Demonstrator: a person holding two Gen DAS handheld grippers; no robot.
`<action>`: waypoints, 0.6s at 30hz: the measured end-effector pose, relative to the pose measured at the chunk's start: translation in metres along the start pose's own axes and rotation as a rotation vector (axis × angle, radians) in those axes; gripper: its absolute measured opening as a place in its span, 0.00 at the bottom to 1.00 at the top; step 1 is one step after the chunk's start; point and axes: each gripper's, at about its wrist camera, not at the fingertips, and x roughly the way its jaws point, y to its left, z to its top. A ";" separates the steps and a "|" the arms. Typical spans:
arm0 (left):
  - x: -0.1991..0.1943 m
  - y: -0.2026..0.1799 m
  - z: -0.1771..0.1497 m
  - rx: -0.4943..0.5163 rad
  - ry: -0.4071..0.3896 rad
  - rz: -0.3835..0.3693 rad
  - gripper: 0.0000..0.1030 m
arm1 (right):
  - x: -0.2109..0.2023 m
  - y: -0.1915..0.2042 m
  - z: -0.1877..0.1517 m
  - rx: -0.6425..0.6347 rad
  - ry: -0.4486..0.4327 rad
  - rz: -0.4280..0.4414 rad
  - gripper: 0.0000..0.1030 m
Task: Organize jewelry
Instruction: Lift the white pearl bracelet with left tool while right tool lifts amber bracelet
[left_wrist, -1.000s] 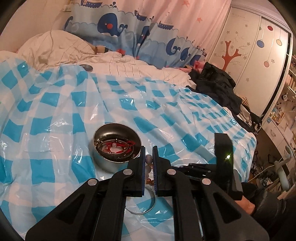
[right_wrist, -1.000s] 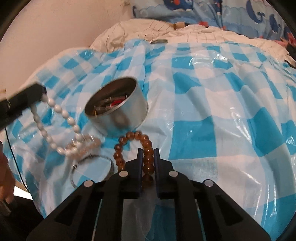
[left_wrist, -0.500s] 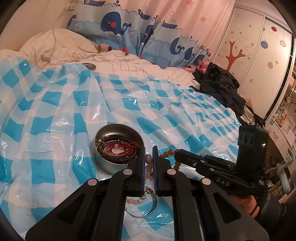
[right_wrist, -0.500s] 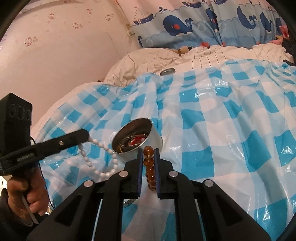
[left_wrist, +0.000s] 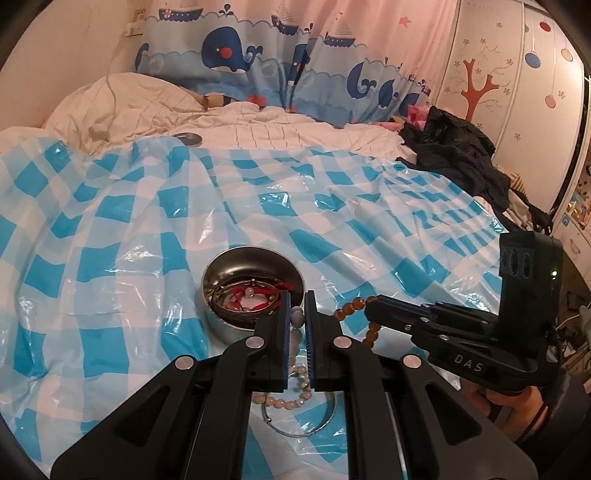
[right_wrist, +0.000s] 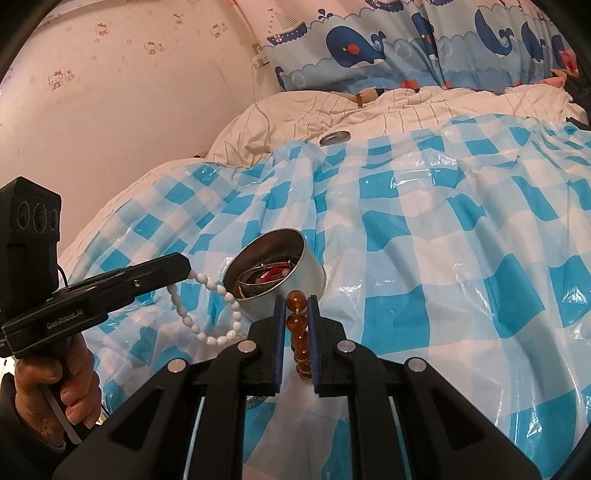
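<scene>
A round metal tin (left_wrist: 255, 291) (right_wrist: 295, 273) sits on the blue checked plastic sheet and holds red cord and rings. My left gripper (left_wrist: 297, 325) (right_wrist: 181, 269) is shut on a white bead bracelet (right_wrist: 218, 317) (left_wrist: 297, 319), which hangs just left of the tin, in front of it. My right gripper (right_wrist: 297, 310) (left_wrist: 369, 310) is shut on an amber bead bracelet (right_wrist: 299, 332) (left_wrist: 365, 325), held above the sheet right in front of the tin.
A thin silver bangle (left_wrist: 306, 424) and a pale bead bracelet (left_wrist: 288, 400) lie on the sheet under my left gripper. A metal lid (left_wrist: 189, 138) (right_wrist: 334, 137) lies on the white duvet at the back. Dark clothes (left_wrist: 454, 147) are piled at the right.
Both grippers have lifted their bracelets off the sheet. The amber bracelet has risen from lying flat to hanging in my right gripper. The views have tilted up toward the curtain.
</scene>
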 end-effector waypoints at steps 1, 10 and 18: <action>0.000 0.000 0.000 0.001 -0.001 0.005 0.06 | 0.000 0.000 0.000 0.000 0.000 0.000 0.12; 0.001 -0.003 0.003 0.024 -0.009 0.051 0.06 | 0.000 0.002 -0.001 -0.004 -0.001 0.002 0.12; 0.002 -0.006 0.005 0.038 -0.014 0.069 0.06 | 0.000 0.004 -0.001 -0.007 -0.001 0.005 0.12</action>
